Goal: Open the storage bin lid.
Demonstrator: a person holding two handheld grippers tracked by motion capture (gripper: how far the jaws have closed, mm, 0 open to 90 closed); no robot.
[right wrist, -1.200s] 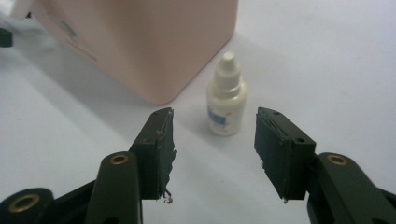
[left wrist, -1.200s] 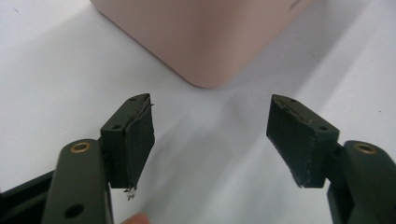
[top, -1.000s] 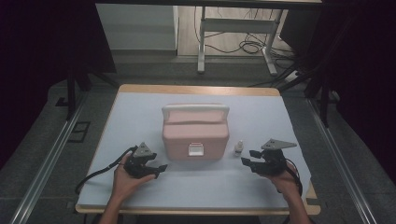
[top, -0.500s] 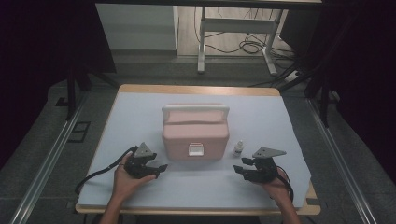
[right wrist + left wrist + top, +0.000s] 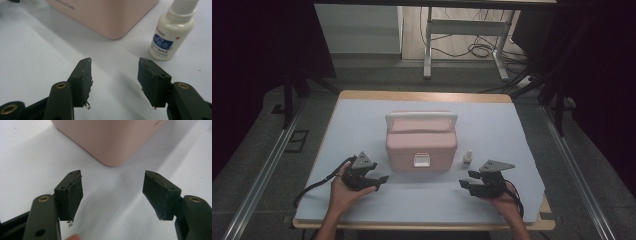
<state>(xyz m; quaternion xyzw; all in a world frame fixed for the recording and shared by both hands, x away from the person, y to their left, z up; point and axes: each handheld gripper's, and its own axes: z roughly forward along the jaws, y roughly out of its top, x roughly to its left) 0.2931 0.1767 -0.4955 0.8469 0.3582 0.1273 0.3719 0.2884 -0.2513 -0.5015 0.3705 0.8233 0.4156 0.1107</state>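
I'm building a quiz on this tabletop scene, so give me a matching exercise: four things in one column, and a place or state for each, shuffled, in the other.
Things:
1. pink box
2. small white bottle
3. left gripper
4. right gripper

Places or states:
A. open, near the table's front edge, below the bottle in the high view
B. upright, just right of the box in the high view
C. mid-table, white handle on top
D. open, with nothing between its jaws, off the box's front left corner

Pairs: 1-C, 2-B, 3-D, 4-A
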